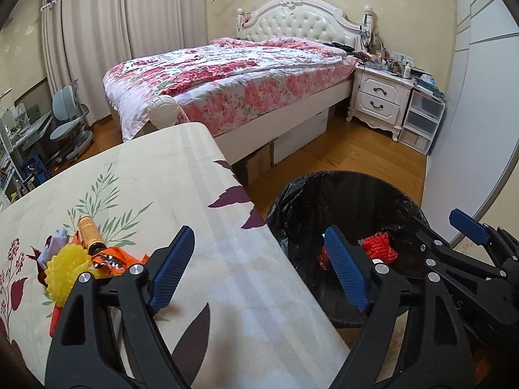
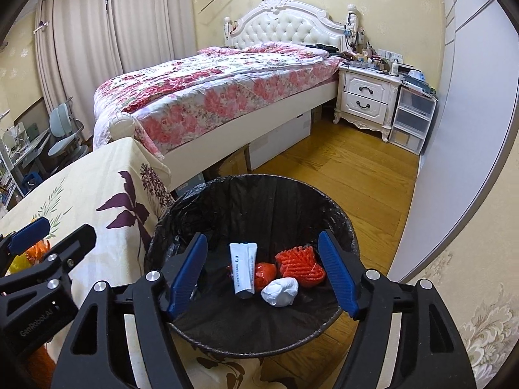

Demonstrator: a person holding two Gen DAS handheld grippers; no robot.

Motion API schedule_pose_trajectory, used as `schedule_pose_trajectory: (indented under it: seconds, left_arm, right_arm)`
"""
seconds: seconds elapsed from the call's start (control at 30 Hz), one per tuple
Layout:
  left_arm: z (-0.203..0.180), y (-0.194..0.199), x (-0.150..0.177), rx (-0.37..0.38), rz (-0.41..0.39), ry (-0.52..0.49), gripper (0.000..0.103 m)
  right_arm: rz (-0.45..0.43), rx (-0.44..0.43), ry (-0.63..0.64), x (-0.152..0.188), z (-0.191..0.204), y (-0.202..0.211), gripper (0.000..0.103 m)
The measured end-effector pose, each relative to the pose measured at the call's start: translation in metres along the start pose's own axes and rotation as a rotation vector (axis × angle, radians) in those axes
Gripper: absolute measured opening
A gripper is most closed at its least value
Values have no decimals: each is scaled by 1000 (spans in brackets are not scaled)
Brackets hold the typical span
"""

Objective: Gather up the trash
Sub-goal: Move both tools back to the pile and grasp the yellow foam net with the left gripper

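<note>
A black-lined trash bin (image 2: 259,194) stands on the floor beside the table. In it lie a white tube (image 2: 242,269), a red ridged piece (image 2: 300,264), a red wad (image 2: 264,274) and a white wad (image 2: 280,291). My right gripper (image 2: 262,275) is open and empty above the bin. My left gripper (image 1: 259,269) is open and empty over the table's right edge, the bin (image 1: 340,194) to its right. On the table at the left lie a yellow ridged piece (image 1: 66,270), an orange tube (image 1: 90,233) and orange wrappers (image 1: 113,257).
The table carries a cream floral cloth (image 1: 194,194). A bed (image 1: 233,74) with a floral quilt stands behind, with a white nightstand (image 1: 379,97) and plastic drawers (image 1: 421,120). A desk chair (image 1: 68,120) is at far left. A white wardrobe wall (image 1: 480,113) runs along the right.
</note>
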State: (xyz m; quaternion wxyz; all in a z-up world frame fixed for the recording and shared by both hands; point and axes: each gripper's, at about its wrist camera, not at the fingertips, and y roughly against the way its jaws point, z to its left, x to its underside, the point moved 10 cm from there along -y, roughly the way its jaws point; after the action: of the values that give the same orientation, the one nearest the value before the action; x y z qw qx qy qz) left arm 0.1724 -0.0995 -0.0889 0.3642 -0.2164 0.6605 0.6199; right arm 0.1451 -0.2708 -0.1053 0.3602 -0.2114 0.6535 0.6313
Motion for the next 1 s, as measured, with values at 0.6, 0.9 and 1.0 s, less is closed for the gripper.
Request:
schedule_pose_trajectory:
  seconds: [0.6,0.9,1.0]
  left_arm:
    - [124,51,38,-168,3,136,82]
    - [158,38,47,-157,48,210,87]
    - [160,31,49,-145,66,211,87]
  right_arm:
    - [18,-143,100,19,92,18,70]
    - [33,-181,164,29,131,19,70]
    - [39,-185,177,32,138,19,70]
